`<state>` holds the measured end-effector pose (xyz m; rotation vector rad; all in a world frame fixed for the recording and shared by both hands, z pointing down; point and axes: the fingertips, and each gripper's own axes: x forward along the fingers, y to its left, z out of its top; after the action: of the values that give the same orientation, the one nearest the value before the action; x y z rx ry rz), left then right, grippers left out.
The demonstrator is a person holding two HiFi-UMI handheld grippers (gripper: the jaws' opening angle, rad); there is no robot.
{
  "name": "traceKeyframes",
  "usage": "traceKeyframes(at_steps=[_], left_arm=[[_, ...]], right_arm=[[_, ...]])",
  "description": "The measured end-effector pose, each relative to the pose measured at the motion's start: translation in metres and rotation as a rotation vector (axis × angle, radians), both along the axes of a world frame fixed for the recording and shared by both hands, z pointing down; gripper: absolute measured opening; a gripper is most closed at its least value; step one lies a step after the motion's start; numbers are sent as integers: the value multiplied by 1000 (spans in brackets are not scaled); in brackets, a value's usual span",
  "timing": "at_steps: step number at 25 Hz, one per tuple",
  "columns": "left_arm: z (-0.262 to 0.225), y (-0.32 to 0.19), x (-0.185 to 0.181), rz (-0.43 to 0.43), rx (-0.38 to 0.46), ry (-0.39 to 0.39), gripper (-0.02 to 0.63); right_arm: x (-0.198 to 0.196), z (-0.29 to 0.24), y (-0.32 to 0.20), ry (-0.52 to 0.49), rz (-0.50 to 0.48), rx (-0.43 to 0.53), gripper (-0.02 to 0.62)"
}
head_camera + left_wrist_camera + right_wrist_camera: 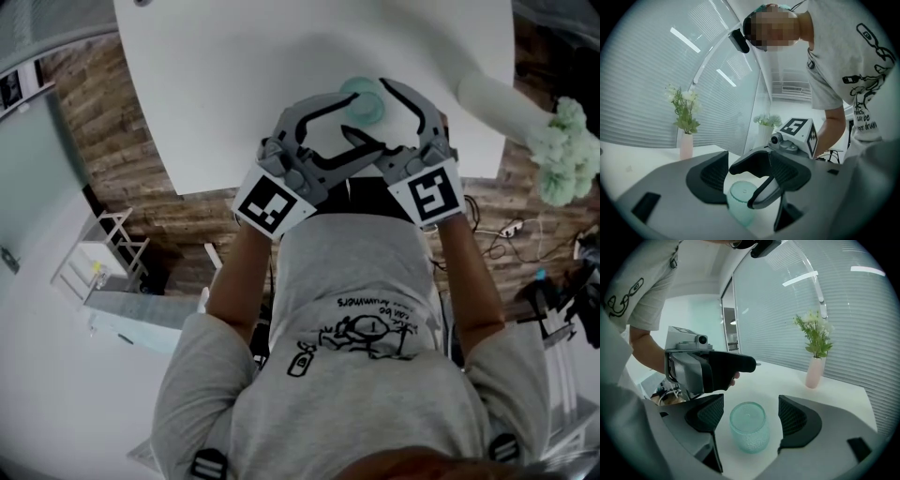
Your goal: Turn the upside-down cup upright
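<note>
Teal cup stands base-up on the white table, close to its near edge. In the head view, left gripper and right gripper flank it from either side with jaws crossing, evidently to bracket it ahead of a grasp.

Left gripper view: jaws apart, cup low between them, no contact evident. One right-gripper jaw crosses in front and masks part of the cup.

Right gripper view: jaws spread wide, cup centred between the pads and clear of both, closed base uppermost. Vase stands far right, well apart.

Assessment: neither gripper grasps anything and the turn is not yet begun. A side-on hold would suit the inversion.
</note>
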<state>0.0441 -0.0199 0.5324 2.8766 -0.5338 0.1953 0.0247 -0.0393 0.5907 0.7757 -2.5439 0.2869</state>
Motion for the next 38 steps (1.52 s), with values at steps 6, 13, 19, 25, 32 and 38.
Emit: traceKeyframes(at_steps=[6, 13, 19, 25, 32, 38], left_arm=[[-27, -4, -10, -50, -45, 53, 255], [-65, -16, -21, -141, -57, 111, 197], [-96, -19, -27, -174, -51, 139, 111], [-123, -24, -34, -208, -39, 119, 49], [-152, -28, -37, -246, -36, 143, 6], [-172, -27, -34, -255, -29, 145, 3]], right_arm=[[0, -28, -5, -29, 5, 9, 370], [10, -64, -13, -41, 38, 39, 265], [20, -97, -22, -75, 108, 31, 106], [24, -137, -28, -129, 156, 47, 64], [27, -179, -25, -212, 207, 25, 54], [30, -206, -23, -257, 220, 59, 46]])
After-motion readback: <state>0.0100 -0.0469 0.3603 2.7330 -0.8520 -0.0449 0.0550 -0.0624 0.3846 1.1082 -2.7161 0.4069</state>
